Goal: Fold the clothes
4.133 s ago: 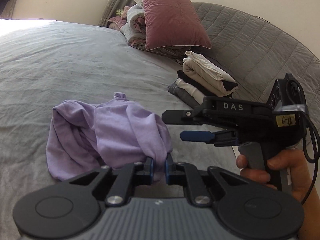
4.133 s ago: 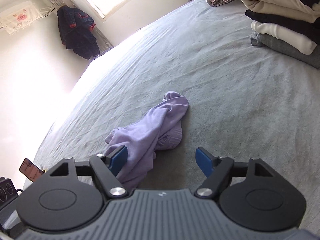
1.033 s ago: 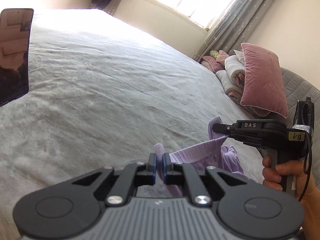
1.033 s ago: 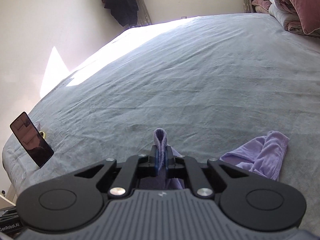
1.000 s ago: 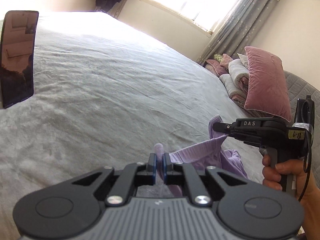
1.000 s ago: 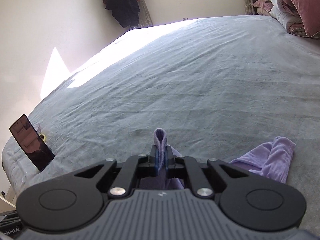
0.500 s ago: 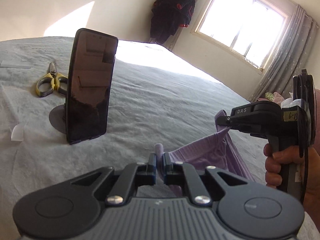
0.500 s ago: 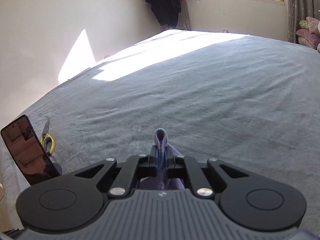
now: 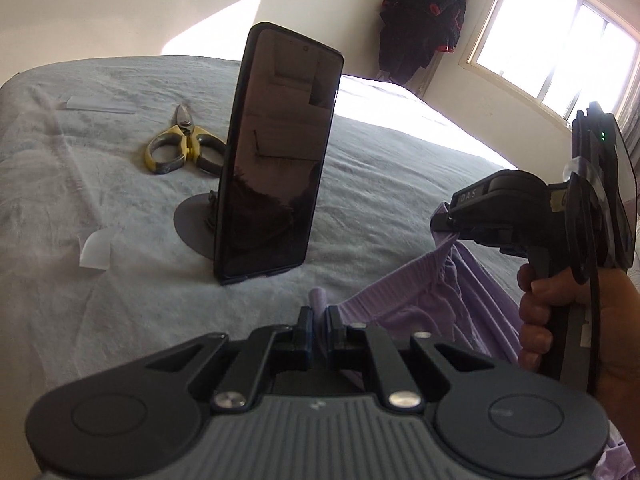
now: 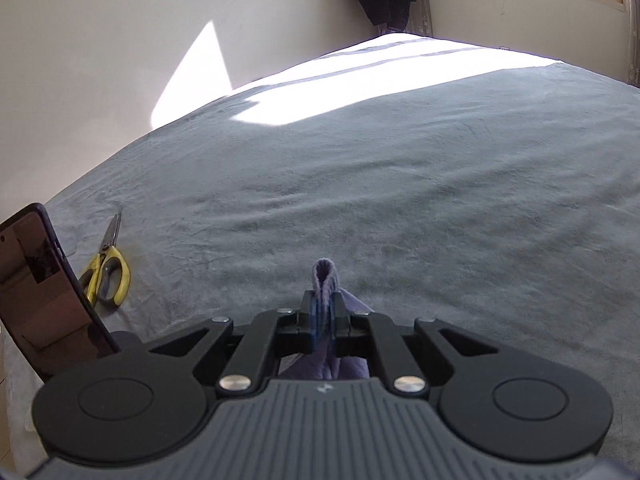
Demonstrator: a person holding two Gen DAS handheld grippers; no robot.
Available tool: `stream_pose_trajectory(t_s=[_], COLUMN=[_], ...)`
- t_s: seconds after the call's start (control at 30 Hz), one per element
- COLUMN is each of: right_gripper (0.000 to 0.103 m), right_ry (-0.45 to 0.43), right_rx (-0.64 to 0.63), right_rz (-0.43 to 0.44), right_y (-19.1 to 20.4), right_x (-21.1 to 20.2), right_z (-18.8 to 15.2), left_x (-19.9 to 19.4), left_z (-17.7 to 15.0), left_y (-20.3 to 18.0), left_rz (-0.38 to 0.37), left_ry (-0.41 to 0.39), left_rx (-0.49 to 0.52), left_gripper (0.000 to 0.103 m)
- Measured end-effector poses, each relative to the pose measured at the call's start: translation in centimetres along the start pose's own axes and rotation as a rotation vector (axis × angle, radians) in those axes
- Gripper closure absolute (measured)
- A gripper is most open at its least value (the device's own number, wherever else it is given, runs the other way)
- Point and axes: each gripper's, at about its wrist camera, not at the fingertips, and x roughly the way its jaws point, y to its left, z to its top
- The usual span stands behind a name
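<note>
A lilac garment hangs stretched between both grippers above the grey bed. My left gripper is shut on one end of its ribbed edge, and a small fold pokes up between the pads. In the left wrist view my right gripper is at the right, held by a hand, pinching the other end of that edge. In the right wrist view my right gripper is shut on a loop of the lilac garment, with the rest hidden under it.
A dark phone stands upright on a round stand close ahead of the left gripper. Yellow-handled scissors lie behind it. White paper scraps lie at the left. A dark jacket hangs by the window.
Both grippers have swung left across the bed with the garment held between them. The phone and scissors now loom close, and the pillows and folded pile have left the view.
</note>
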Motion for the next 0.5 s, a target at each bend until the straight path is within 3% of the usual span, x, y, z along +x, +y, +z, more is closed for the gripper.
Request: stream_pose_trajectory(t_s=[0.13,0.2,0.3,0.33,0.37,0.4,0.5], right_gripper=[0.094,0.088,0.085,0.078,0.06,0.052,0.049], right_ry=[0.022,0.025,0.024,0.02,0.015,0.004,-0.008], right_rx=[0.0,0.025,0.057,0.066,0.073,0.078,0.055], right_rz=[-0.004,0.015,0.03,0.033,0.033,0.032,0.007], right_y=[-0.2,-0.4,-1.0,-1.3,-1.7,-2.3,-3.6], right_x=[1.0,0.7,-0.8,-1.4,-2.0,-2.9,-5.0], right_z=[-0.6,-0.5,-0.1,0.0,0.1,0.1,-0.1], left_x=[0.2,0.3,0.4,0.4,0.3,0.1,-0.2], left_z=[0.0,0.0,0.0,0.0,0.1,0.1,0.1], left_y=[0.1,0.0,0.0,0.1,0.1,0.1,0.1], left_rz=[0.005,0.009,-0.008,-0.024,-0.036,-0.04,-0.034], left_ry=[0.013,0.018,0.028,0.034,0.038,0.04,0.041], left_rx=[-0.006,-0.004,-0.014,-0.027,-0.041,-0.051,-0.06], left_gripper=[0.097,0.095,0.079,0.07,0.064,0.063,0.059])
